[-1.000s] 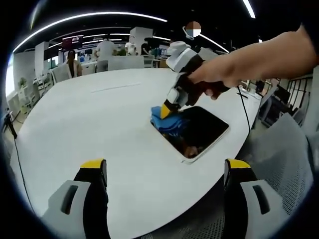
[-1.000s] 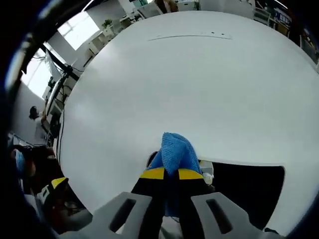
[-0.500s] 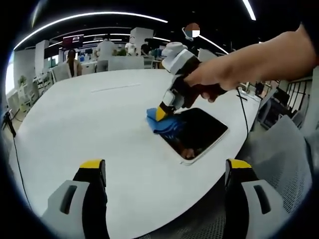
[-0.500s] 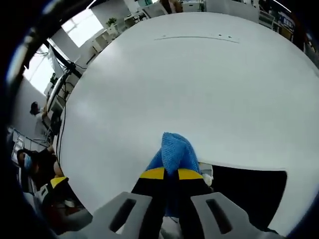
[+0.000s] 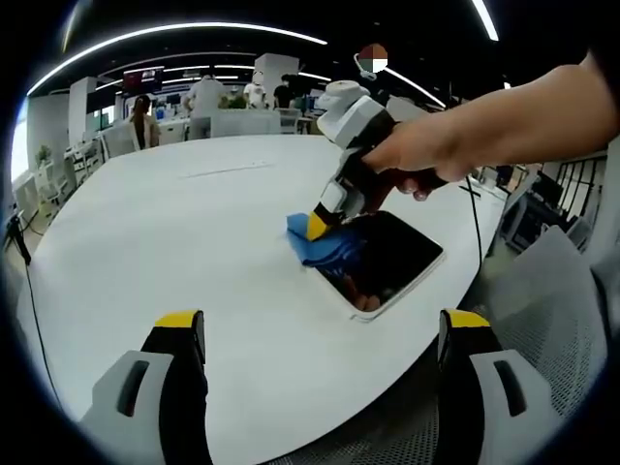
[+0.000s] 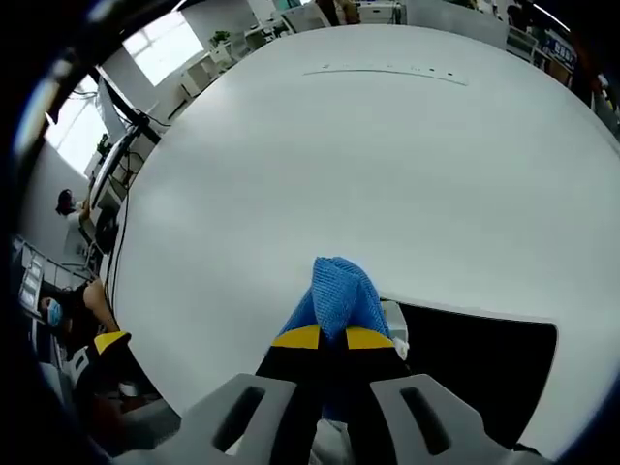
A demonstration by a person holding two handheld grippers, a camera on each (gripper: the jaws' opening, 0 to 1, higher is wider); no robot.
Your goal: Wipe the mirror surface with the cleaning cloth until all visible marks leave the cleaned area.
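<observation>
A dark rectangular mirror (image 5: 392, 254) with a white rim lies flat on the white table (image 5: 174, 232), near its right edge. My right gripper (image 5: 318, 227), held by a hand (image 5: 417, 155), is shut on a blue cleaning cloth (image 5: 320, 246) and presses it on the mirror's left corner. In the right gripper view the cloth (image 6: 337, 295) sticks out past the shut yellow-tipped jaws of the right gripper (image 6: 324, 338), with the mirror (image 6: 475, 358) to the right. My left gripper (image 5: 320, 325) stands open over the table's near edge, holding nothing.
A grey mesh chair (image 5: 552, 320) stands at the right, past the table edge. Cables (image 5: 475, 208) hang off the table's far right side. People and desks (image 5: 194, 102) are in the office behind. The table's left half is bare white surface.
The right gripper has shifted the cloth slightly over the mirror's left corner, back and forth. The left gripper has stayed still and open.
</observation>
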